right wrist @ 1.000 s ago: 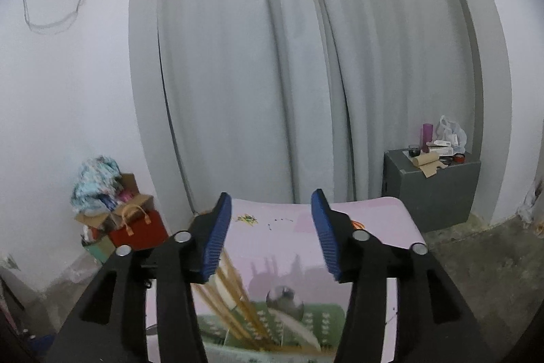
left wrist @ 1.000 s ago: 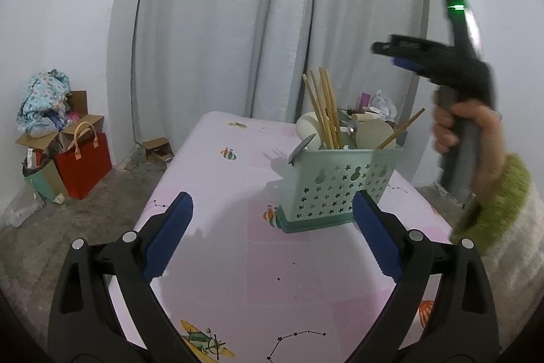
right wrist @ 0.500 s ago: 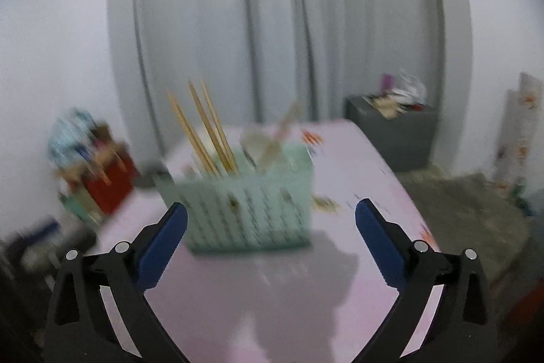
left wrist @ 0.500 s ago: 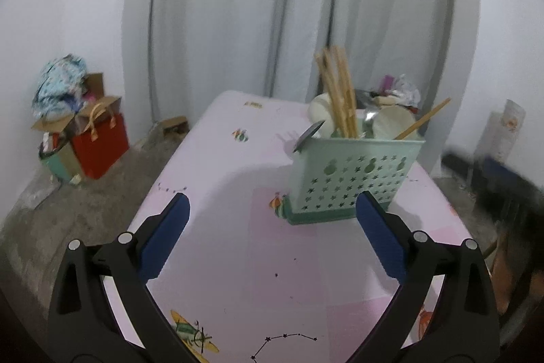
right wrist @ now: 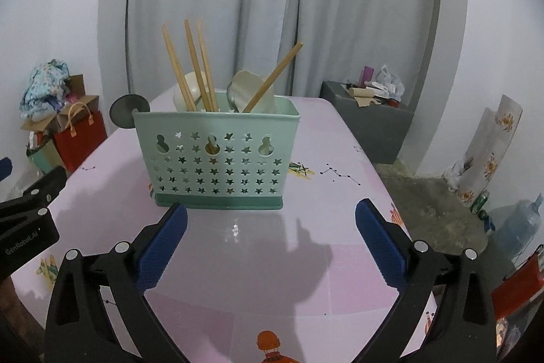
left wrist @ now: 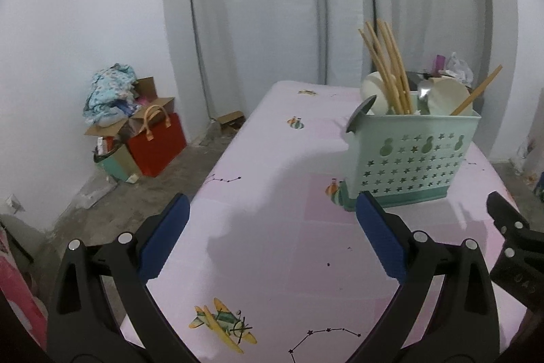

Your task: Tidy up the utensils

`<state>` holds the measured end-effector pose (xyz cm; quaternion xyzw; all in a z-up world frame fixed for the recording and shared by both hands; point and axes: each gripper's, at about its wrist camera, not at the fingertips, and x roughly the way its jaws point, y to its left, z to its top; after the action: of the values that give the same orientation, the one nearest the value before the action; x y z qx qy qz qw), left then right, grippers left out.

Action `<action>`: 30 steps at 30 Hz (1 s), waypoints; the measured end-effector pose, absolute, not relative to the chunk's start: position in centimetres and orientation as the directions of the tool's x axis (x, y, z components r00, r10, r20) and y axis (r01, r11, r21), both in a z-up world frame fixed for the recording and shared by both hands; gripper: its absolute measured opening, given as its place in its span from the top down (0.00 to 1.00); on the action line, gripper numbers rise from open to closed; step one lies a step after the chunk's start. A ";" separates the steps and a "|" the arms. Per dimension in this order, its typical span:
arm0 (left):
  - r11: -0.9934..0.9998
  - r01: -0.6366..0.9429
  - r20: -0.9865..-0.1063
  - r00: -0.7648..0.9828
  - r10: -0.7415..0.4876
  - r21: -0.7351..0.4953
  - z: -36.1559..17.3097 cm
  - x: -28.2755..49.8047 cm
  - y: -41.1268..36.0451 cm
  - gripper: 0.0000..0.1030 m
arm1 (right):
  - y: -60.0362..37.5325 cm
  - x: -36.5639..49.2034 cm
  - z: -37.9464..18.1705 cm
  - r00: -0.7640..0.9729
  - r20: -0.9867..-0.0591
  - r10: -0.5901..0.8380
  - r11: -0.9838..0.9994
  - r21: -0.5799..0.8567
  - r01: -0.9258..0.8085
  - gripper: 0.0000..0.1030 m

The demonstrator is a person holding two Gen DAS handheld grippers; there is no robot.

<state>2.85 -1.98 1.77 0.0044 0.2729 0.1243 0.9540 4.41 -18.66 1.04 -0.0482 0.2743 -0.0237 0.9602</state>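
A mint-green utensil basket (right wrist: pixel 217 155) with star cut-outs stands upright on the pink tablecloth (right wrist: pixel 258 254). It holds several wooden chopsticks (right wrist: pixel 190 67), white spoons (right wrist: pixel 250 87) and a metal spoon. A round metal disc (right wrist: pixel 130 111) sticks out at its left end. My right gripper (right wrist: pixel 271 240) is open just in front of the basket, nothing between its blue pads. In the left wrist view the basket (left wrist: pixel 413 155) sits ahead to the right. My left gripper (left wrist: pixel 272 237) is open over bare cloth, empty. The right gripper's body (left wrist: pixel 516 244) shows at that view's right edge.
A grey cabinet (right wrist: pixel 370 128) with clutter stands behind the table at the right. Cardboard boxes and a red bag (left wrist: pixel 156 138) sit on the floor at the left. Grey curtains hang behind. A rolled mat (right wrist: pixel 486 152) leans on the right wall.
My right gripper has dropped from above the basket to table level in front of it, and its jaws have spread wide. The left gripper has swung a little left, staying open.
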 end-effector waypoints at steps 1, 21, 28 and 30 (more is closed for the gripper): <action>0.967 -0.240 -0.525 0.815 0.246 0.080 1.8 2.9 -1.9 0.08 | -18.8 4.4 1.0 0.847 -0.526 -0.075 0.994 -0.105 0.023 0.07; 0.958 -0.270 -0.566 0.777 0.274 0.094 2.0 3.1 -1.4 0.08 | -20.7 4.5 1.2 0.843 -0.523 -0.131 0.991 -0.090 0.098 0.07; 0.957 -0.273 -0.570 0.773 0.278 0.095 1.9 3.2 -1.3 0.08 | -20.7 4.5 1.2 0.842 -0.524 -0.131 0.991 -0.093 0.097 0.07; 0.958 -0.273 -0.573 0.772 0.276 0.094 1.9 3.2 -1.2 0.08 | -20.7 4.5 1.2 0.841 -0.525 -0.131 0.991 -0.092 0.098 0.07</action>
<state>3.20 -1.24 1.87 0.0028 0.3047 0.1457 0.9412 4.49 -20.66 1.21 -0.0307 0.2758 -0.0597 0.9589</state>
